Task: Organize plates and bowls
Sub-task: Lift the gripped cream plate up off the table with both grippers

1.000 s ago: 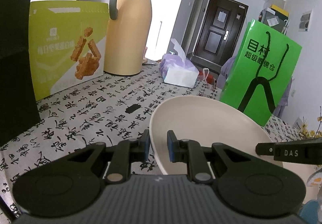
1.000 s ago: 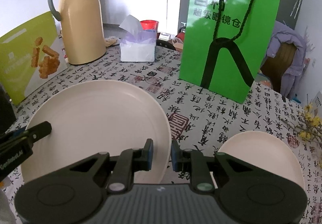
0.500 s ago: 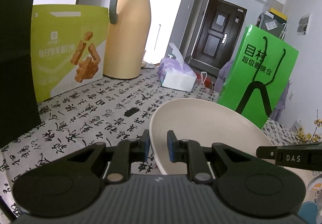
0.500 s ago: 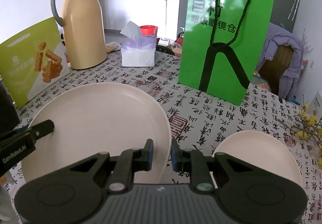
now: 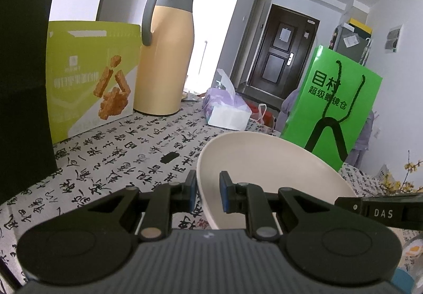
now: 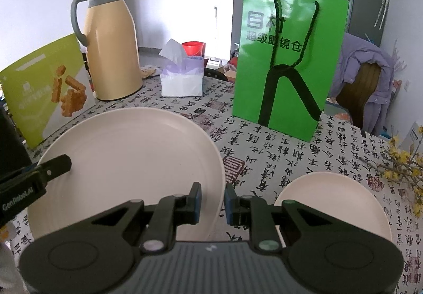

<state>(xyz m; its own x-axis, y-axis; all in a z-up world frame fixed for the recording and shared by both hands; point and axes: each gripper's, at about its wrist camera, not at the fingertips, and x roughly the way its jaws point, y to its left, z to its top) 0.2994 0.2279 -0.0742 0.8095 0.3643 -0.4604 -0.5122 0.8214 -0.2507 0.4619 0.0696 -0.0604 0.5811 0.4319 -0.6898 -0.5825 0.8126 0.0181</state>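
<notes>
A large cream plate (image 6: 127,162) is held above the table by both grippers. My left gripper (image 5: 208,195) is shut on its left rim; the plate shows tilted in the left wrist view (image 5: 264,175). My right gripper (image 6: 212,203) is shut on its right rim. A smaller cream plate (image 6: 335,204) lies flat on the tablecloth, to the lower right of the right gripper. The left gripper's finger (image 6: 34,177) shows at the plate's left edge in the right wrist view; the right gripper's finger (image 5: 380,210) shows at right in the left wrist view.
A tan thermos jug (image 6: 111,43), a green snack box (image 6: 45,88), a tissue pack (image 6: 182,77) and a green paper bag (image 6: 288,56) stand at the back of the calligraphy-print tablecloth (image 6: 264,143). Yellow flower twigs (image 6: 401,169) lie at right. A chair with a purple jacket (image 6: 370,82) stands beyond.
Both grippers have risen a little with the large plate between them; the background objects sit lower and farther in view. The small plate has not moved.
</notes>
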